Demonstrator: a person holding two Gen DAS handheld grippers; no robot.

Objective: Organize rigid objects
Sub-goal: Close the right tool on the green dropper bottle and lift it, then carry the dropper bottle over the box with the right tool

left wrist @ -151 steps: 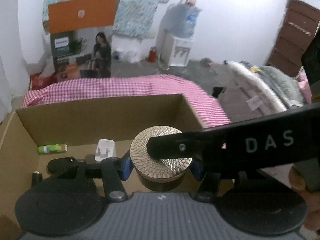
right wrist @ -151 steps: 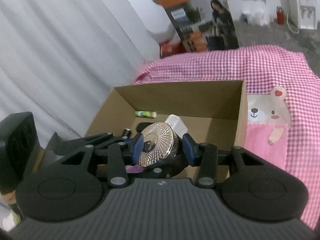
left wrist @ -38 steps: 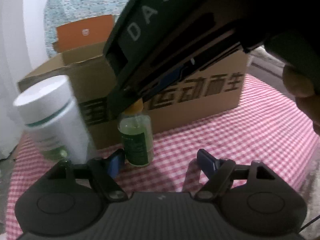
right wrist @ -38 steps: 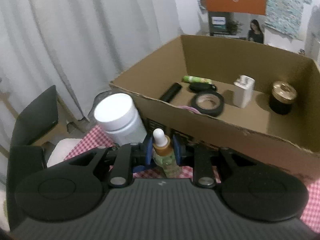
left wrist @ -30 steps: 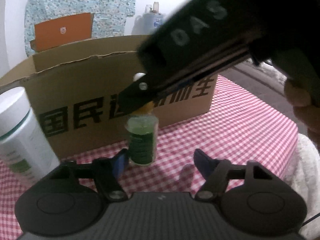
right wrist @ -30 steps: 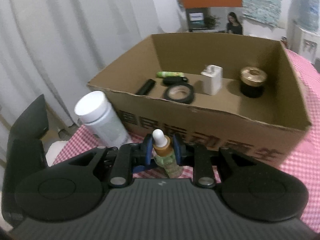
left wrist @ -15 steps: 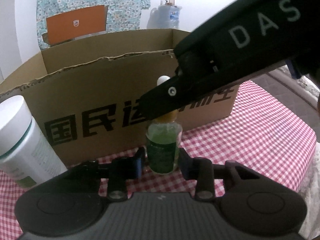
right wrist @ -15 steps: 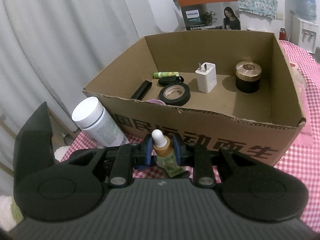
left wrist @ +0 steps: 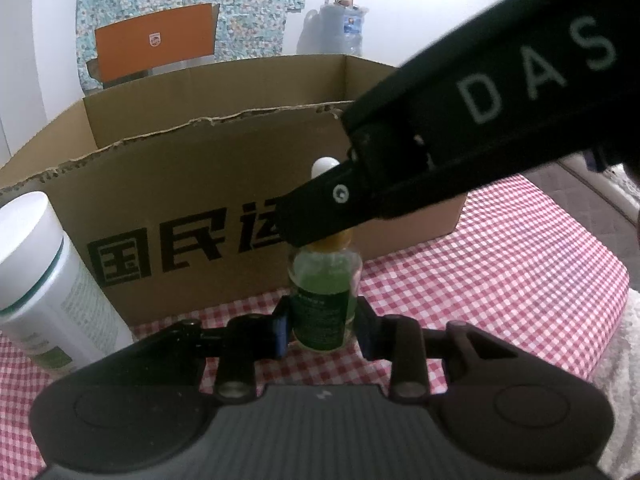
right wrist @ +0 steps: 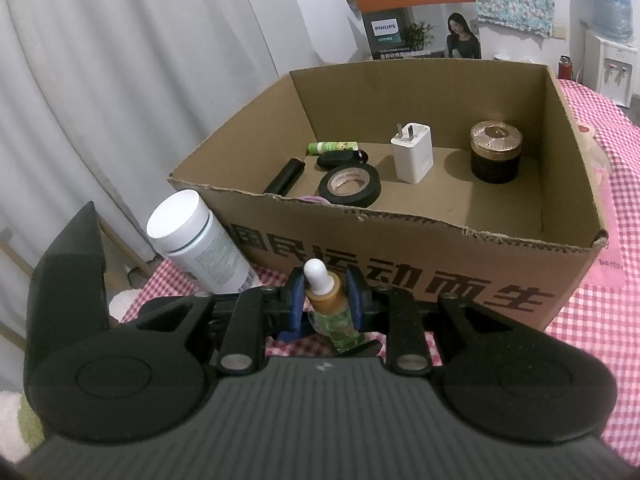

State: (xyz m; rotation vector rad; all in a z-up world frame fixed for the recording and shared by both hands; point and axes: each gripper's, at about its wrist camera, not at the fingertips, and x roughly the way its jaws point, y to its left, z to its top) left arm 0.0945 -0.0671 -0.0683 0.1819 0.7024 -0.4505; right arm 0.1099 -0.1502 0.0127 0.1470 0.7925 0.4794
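While the dropper bottle (left wrist: 322,312) stands upright on the pink checked cloth (left wrist: 500,264) just in front of the cardboard box (right wrist: 440,276), both grippers clamp it at once. The left gripper (left wrist: 322,330) has just closed its jaws and now presses its blue pads on the green glass body low down. The right gripper (right wrist: 324,300), nearly fully closed, grips the amber collar under the white dropper cap. In the left wrist view the right gripper reaches in from the upper right and hides the bottle's neck.

A white jar (right wrist: 196,244) stands on the cloth at the box's front left corner, just beside the bottle. Inside the box, toward its back wall, lie a green tube (right wrist: 332,146), a black key fob (right wrist: 340,158), a black cylinder (right wrist: 285,177) and a roll of black tape (right wrist: 350,186); a white charger (right wrist: 412,153) stands near the middle, and a dark jar with a gold lid (right wrist: 496,151) stands toward the back right corner.
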